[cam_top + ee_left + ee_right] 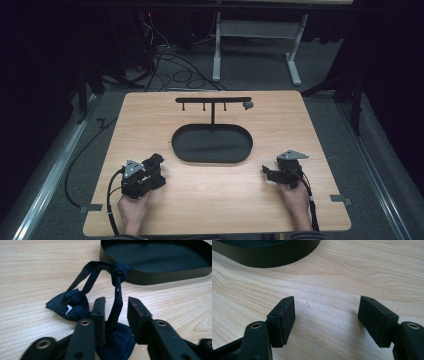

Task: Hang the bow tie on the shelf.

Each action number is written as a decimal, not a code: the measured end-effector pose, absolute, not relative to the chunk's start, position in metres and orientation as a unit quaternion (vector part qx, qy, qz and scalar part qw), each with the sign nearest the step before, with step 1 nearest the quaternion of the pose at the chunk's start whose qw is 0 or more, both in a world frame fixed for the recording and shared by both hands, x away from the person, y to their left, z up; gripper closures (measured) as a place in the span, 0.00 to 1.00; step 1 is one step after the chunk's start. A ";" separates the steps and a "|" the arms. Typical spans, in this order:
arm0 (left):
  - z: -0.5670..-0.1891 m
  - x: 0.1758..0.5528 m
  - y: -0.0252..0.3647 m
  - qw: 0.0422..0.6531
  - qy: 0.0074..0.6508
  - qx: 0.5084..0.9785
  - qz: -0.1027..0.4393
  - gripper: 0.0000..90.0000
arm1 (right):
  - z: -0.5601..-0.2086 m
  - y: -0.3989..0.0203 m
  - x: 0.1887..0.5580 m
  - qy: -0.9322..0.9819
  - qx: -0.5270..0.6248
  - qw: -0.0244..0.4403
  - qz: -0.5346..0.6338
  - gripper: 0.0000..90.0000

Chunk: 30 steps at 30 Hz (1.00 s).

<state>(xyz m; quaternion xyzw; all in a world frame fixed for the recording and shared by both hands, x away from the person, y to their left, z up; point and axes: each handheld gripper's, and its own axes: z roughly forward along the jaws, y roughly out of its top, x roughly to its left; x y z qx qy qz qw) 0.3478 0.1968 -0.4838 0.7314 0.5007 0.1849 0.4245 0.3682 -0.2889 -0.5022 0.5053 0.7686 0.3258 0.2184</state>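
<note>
Between my left gripper's (116, 311) parted jaws runs a knotted dark-blue fabric strap (117, 292) (unpinched); my right gripper (327, 320) gapes over the pale wooden table (367, 270).

floor (350, 130): grey carpet | cables (170, 70) | white desk frame (255, 45) | dark surroundings

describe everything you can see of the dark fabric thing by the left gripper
The fabric piece looks like a dark navy bow tie: folded cloth lobes joined by a thin strap tied in a knot. It lies slack on the wooden table, its knot against the black tray's wall. The strap passes between the left gripper's open jaws.
</note>
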 end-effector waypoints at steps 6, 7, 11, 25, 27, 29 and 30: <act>-0.483 0.349 0.195 0.424 0.492 0.736 0.189 0.94 | -0.502 -0.289 0.368 0.769 0.505 0.218 0.326 0.35; -0.483 0.349 0.196 0.424 0.491 0.737 0.189 0.94 | -0.502 -0.289 0.368 0.769 0.505 0.218 0.326 0.35; -0.483 0.348 0.196 0.424 0.491 0.738 0.189 0.98 | -0.502 -0.289 0.368 0.769 0.505 0.218 0.326 0.35; -0.459 0.344 0.193 0.446 0.470 0.732 0.210 0.99 | -0.502 -0.289 0.368 0.769 0.505 0.218 0.326 0.35; -0.454 0.344 0.191 0.451 0.466 0.732 0.211 0.99 | -0.502 -0.289 0.368 0.769 0.505 0.218 0.326 0.35; -0.452 0.344 0.191 0.454 0.464 0.731 0.211 0.99 | -0.502 -0.289 0.368 0.769 0.505 0.218 0.326 0.35; -0.448 0.344 0.189 0.458 0.459 0.731 0.212 0.99 | -0.502 -0.289 0.368 0.769 0.505 0.218 0.326 0.35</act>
